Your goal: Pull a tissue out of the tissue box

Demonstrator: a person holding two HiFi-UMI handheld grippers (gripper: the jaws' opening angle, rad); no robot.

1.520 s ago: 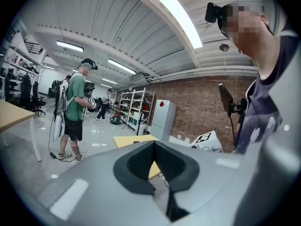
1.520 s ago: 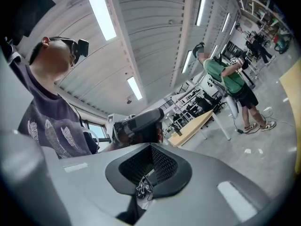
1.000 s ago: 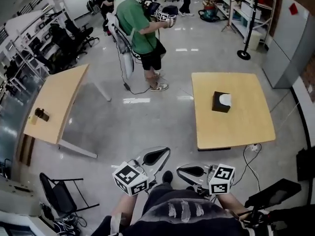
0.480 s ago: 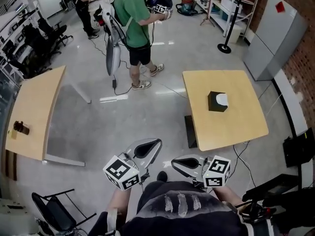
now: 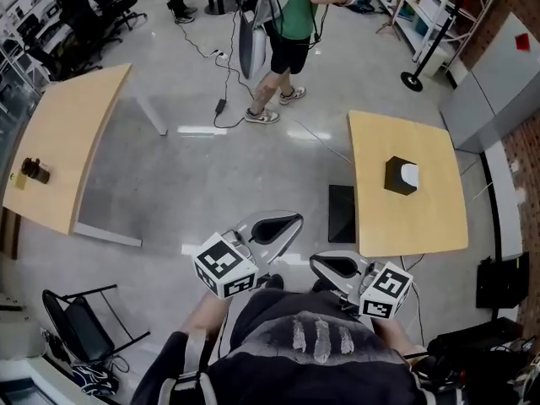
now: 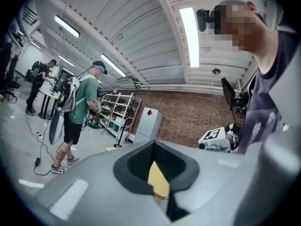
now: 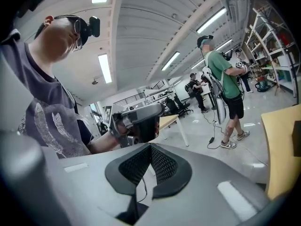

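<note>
The black tissue box (image 5: pixel 400 176), a white tissue showing at its top, sits near the middle of a light wooden table (image 5: pixel 422 218) at the right of the head view. Both grippers are held close to my waist, well short of that table and pointing roughly level. My left gripper (image 5: pixel 281 225) (image 6: pixel 154 145) has its jaws together with nothing between them. My right gripper (image 5: pixel 329 266) (image 7: pixel 150 147) is also shut and holds nothing. In the right gripper view the table's edge (image 7: pixel 282 149) shows at the far right.
A second wooden table (image 5: pixel 67 142) with a small dark object (image 5: pixel 34 170) stands at the left. A person in a green shirt (image 5: pixel 294 15) stands at the top, cables trailing on the floor. A folding chair (image 5: pixel 84 327) is at lower left; a black flat panel (image 5: pixel 341 213) lies beside the tissue table.
I have moved across the floor and the view has turned: the tissue table appears rotated, and the person in green has slid to the top edge. Both grippers stay shut at my waist.
</note>
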